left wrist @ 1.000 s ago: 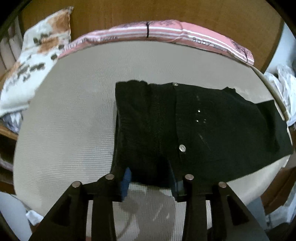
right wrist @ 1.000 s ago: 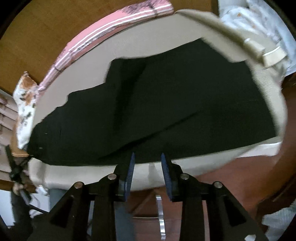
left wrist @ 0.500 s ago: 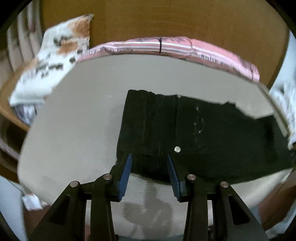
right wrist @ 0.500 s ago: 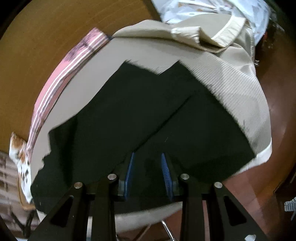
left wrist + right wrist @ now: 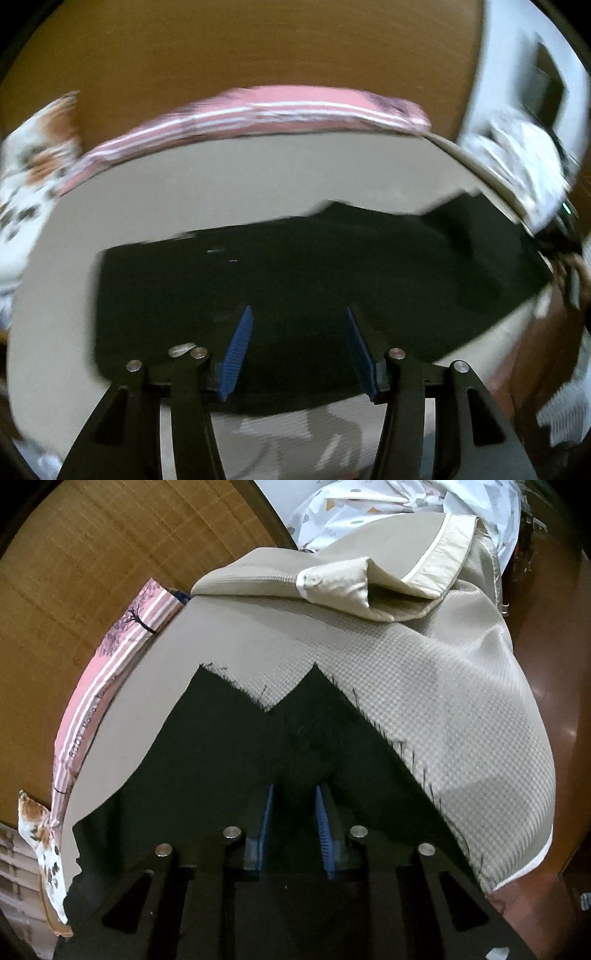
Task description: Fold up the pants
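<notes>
Black pants (image 5: 295, 273) lie flat on a beige bed cover (image 5: 258, 177). In the left wrist view my left gripper (image 5: 298, 314) is open, its blue pads wide apart over the near edge of the pants. In the right wrist view the pants (image 5: 236, 746) show their two frayed leg ends pointing away. My right gripper (image 5: 293, 792) hovers over the legs with its blue pads a small gap apart, holding nothing that I can see.
A pink striped pillow (image 5: 258, 110) lies along the far bed edge by a wooden headboard (image 5: 258, 48). A floral cushion (image 5: 33, 166) sits at the left. A folded beige cover (image 5: 369, 579) and white patterned bedding (image 5: 388, 502) lie beyond the leg ends. Brown floor (image 5: 554, 664) is at the right.
My left gripper has opened wider and swung right along the pants' near edge. My right gripper has moved forward over the legs toward the leg ends.
</notes>
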The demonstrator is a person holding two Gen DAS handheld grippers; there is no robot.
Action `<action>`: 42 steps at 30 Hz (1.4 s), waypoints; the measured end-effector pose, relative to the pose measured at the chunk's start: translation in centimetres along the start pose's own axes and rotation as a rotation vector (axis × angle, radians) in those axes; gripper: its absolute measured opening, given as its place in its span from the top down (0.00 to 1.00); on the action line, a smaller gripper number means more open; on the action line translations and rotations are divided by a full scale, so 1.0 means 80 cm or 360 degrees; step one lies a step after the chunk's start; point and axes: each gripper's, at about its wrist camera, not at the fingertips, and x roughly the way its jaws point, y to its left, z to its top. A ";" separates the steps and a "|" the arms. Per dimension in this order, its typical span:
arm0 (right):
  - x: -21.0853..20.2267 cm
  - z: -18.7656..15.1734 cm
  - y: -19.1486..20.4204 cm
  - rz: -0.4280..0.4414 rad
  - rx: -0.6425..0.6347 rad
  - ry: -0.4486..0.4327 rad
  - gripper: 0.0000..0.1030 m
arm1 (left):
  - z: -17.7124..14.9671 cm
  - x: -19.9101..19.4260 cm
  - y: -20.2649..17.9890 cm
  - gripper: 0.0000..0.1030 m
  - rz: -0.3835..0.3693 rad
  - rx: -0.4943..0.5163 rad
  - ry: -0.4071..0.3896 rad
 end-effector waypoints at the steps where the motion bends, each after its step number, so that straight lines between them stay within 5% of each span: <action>1: 0.001 0.002 0.000 -0.0010 -0.0005 0.0000 0.90 | 0.004 0.013 -0.024 0.49 -0.0048 0.0089 0.0027; 5: -0.003 0.004 0.005 -0.0030 -0.0035 0.0000 0.95 | 0.009 0.046 -0.106 0.49 -0.0169 0.0423 0.0066; 13: -0.020 0.008 0.013 -0.0023 -0.0032 -0.0028 0.96 | 0.002 0.094 -0.220 0.49 -0.0409 0.0749 0.0116; 18: -0.023 0.010 0.015 -0.0017 -0.0022 -0.0026 0.96 | 0.005 0.110 -0.258 0.49 -0.0507 0.0752 0.0141; 24: -0.038 0.016 0.015 0.0056 0.0003 -0.0059 0.96 | 0.001 0.140 -0.284 0.49 -0.0458 0.0798 0.0174; 26: -0.041 0.018 0.019 0.0063 -0.0012 -0.0068 0.97 | -0.001 0.146 -0.290 0.53 -0.0422 0.0828 0.0168; 31: -0.060 0.017 0.025 0.0085 -0.0008 -0.0132 0.98 | 0.003 0.149 -0.293 0.94 -0.0397 0.0840 0.0138; 34: -0.080 0.010 0.024 0.0083 -0.0009 -0.0184 0.98 | 0.008 0.141 -0.293 0.96 -0.0508 0.0837 0.0155; 42: -0.129 -0.043 -0.017 -0.0059 0.0040 -0.0267 0.98 | -0.008 0.130 -0.301 0.96 -0.0563 0.1026 0.0101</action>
